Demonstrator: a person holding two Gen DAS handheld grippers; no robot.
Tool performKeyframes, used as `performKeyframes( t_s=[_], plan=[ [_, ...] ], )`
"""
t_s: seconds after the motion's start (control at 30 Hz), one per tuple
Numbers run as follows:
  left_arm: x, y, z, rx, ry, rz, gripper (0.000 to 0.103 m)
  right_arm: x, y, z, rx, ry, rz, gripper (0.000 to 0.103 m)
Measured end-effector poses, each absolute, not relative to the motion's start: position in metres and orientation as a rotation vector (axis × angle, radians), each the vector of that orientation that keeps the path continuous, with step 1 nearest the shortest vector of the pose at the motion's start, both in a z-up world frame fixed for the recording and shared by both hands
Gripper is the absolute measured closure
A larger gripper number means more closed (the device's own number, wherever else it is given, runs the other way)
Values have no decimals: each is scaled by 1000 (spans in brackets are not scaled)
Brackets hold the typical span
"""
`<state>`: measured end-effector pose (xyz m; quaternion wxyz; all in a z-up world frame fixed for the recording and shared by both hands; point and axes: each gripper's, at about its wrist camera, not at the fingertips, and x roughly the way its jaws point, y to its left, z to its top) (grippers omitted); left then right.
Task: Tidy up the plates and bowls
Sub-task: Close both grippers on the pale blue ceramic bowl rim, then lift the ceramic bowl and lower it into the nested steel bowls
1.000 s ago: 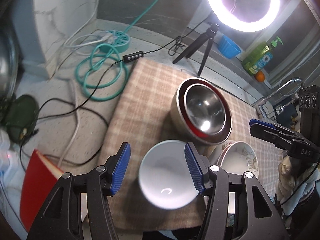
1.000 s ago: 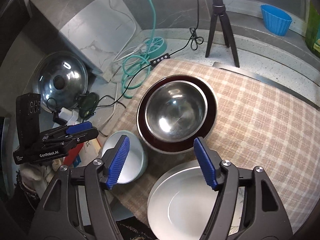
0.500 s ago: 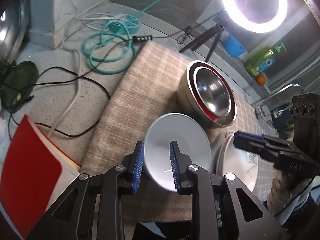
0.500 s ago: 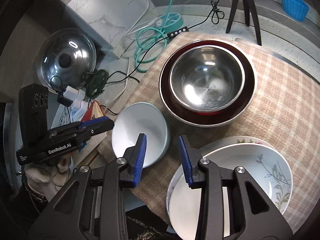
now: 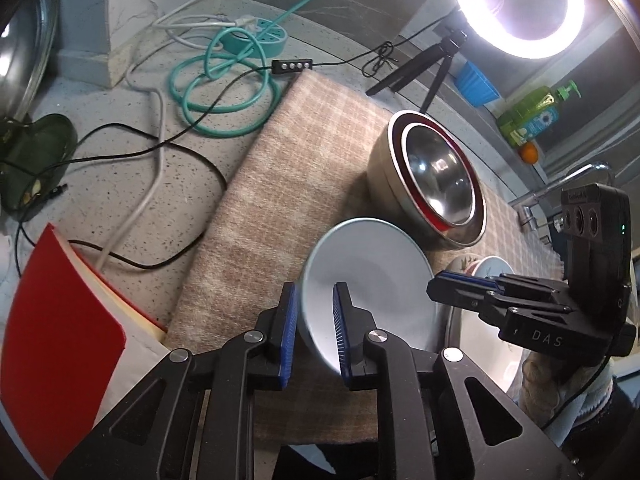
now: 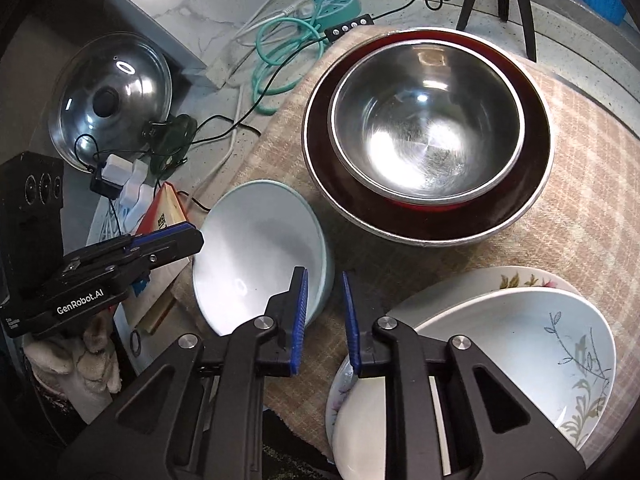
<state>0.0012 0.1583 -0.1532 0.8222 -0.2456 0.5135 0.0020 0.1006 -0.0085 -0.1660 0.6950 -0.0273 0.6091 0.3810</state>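
A pale blue bowl sits tilted at the front left of a checked cloth. My left gripper has the bowl's left rim between its blue pads, and its jaws are closing on that rim. My right gripper is at the opposite rim, its jaws closing with the bowl's wall between them. Behind the bowl, a steel bowl nests in a red-lined bowl. A white floral bowl lies on a floral plate at the front right.
A red book lies left of the cloth. Black wires and a teal cable coil cross the speckled counter. A glass lid leans at the far left. At the back are a ring light, a blue cup, a soap bottle and a tap.
Both grippers came down to the pale blue bowl and their jaws went from wide apart to nearly together, one at each rim. The bowl has tipped from lying flat.
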Motion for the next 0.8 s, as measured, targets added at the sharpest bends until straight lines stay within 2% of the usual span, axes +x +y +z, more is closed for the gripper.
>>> performKeyframes(
  t_s=[0.43,0.8],
  plan=[
    [5,155,-169,-524,1141,11,94,100,-3,-177,-54,1392,835,92],
    [3,153,-147,-503,1090,29,94,99,-8,-157,-20,1357,840,92]
  ],
)
